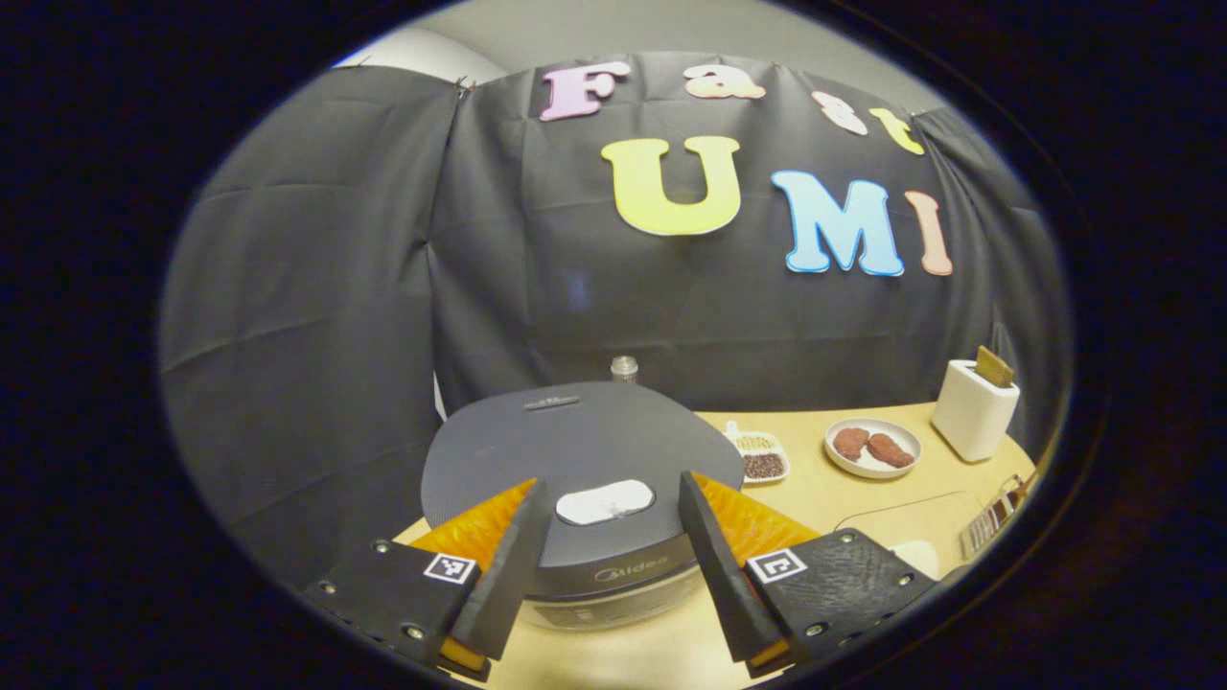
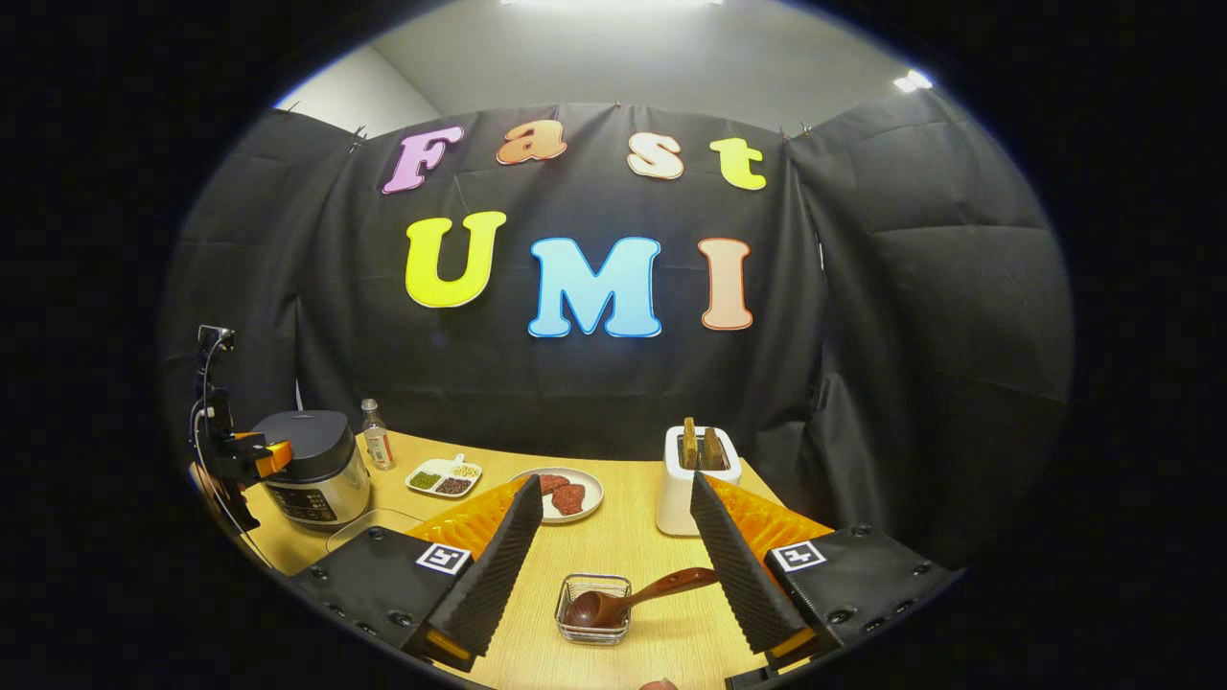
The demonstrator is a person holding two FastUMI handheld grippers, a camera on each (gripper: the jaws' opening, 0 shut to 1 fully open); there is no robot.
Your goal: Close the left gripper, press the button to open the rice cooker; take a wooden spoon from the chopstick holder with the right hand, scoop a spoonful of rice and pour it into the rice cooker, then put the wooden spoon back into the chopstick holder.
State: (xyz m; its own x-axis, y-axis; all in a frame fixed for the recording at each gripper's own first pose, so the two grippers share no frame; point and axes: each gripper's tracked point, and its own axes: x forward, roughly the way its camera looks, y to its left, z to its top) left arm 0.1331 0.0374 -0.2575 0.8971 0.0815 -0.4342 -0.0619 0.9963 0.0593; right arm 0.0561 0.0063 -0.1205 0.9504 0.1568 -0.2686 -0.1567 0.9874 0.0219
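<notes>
Hovering just above the rice cooker [image 1: 575, 460], the left gripper [image 1: 607, 565] has its fingers spread wide, one to each side of the pale button [image 1: 606, 501] on the closed lid, touching nothing. In the right gripper view that same cooker [image 2: 312, 470] sits at the far left of the wooden table [image 2: 623, 537], with the left gripper [image 2: 251, 458] right beside it. The right gripper [image 2: 613, 565] is released too, fingers apart and empty, held over the table's near side. Between its fingers lies the wooden spoon [image 2: 633, 596], bowl resting in a small wire holder [image 2: 594, 609] and handle slanting up to the right. Further back stand a white toaster [image 2: 698, 479] with bread in it, a plate [image 2: 566, 494] with two reddish pieces, a divided dish [image 2: 443, 476] of grains and a small bottle [image 2: 376, 436]
</notes>
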